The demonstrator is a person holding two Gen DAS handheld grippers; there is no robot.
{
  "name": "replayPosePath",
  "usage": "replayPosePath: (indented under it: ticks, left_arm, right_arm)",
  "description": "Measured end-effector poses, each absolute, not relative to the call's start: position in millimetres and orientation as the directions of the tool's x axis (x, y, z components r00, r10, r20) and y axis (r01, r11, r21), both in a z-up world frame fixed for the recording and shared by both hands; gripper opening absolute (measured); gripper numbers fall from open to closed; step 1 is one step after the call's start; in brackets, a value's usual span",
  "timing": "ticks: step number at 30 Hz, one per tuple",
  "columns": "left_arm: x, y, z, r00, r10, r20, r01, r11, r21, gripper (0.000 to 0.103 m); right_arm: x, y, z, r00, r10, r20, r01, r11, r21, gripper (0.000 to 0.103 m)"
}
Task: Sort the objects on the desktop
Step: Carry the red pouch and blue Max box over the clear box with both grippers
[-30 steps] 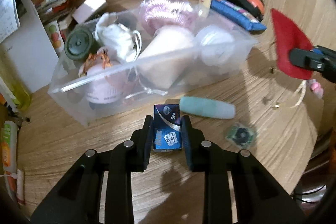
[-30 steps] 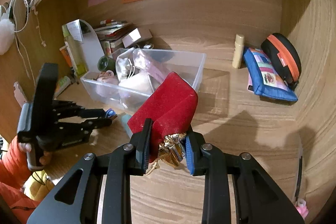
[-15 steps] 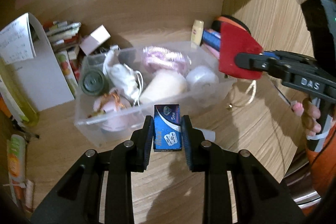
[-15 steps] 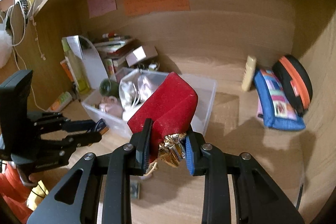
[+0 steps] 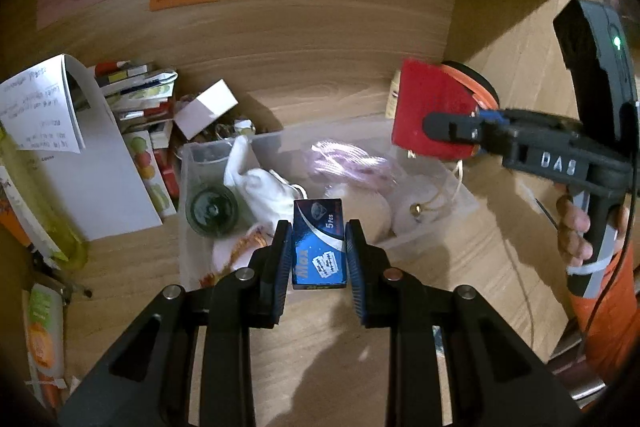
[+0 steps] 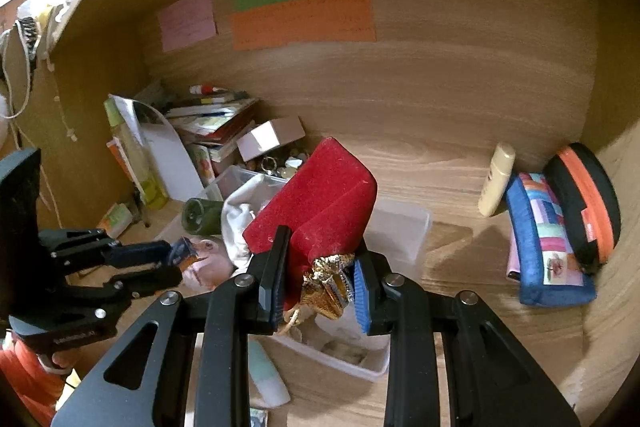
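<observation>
Left wrist view is showing, at far left, a curled white paper sheet (image 5: 60, 119) and a stack of books (image 5: 138, 95) lying on the wooden surface (image 5: 132, 267). Moving right, the clear plastic storage bin (image 5: 188, 163) is sitting crowded with a dark green round lid (image 5: 212, 211), a white crumpled cloth (image 5: 260, 183) and a pink coiled item (image 5: 346, 163). The left tool (image 5: 319, 247) is pinching a small blue cardboard razor-blade box (image 5: 319, 247) upright between its pads, long axis pointing away along the fingers, and is hanging over the bin's near edge. Further right, the right tool (image 5: 436, 125) is gripping a red velvet pouch (image 5: 432, 107) above the bin's far right corner, with a hand (image 5: 576, 227) wrapping its handle.

Right wrist view is showing the same from the other side: the left tool (image 6: 172, 259) is reaching in from the left, the right tool (image 6: 320, 279) is clamping the pouch (image 6: 320, 207) at its gold foil neck (image 6: 330, 283), and the bin (image 6: 404, 231) is lying directly below and ahead. Both loads are hanging over the bin already, so the release probably needs only a short lowering; the blue box appears nearer the bin's front, the pouch nearer its right end. At far right, a blue patchwork pencil case (image 6: 544, 251) is resting against a black-and-orange zip case (image 6: 584, 203).
</observation>
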State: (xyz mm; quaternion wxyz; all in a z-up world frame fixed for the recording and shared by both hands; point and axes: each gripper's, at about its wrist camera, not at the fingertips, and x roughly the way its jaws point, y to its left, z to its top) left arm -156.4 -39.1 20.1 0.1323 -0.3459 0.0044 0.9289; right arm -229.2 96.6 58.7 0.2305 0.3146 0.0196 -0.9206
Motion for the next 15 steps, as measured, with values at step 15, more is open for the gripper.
replayPosePath:
  ticks: [15]
  left_arm:
    - [-197,-31,-6,-0.681,0.205,-0.703,-0.212,-0.974,-0.079,0.026]
  right_arm:
    - [-254,90,9,-0.598,-0.370,-0.711,0.443,-0.892,0.091,0.025]
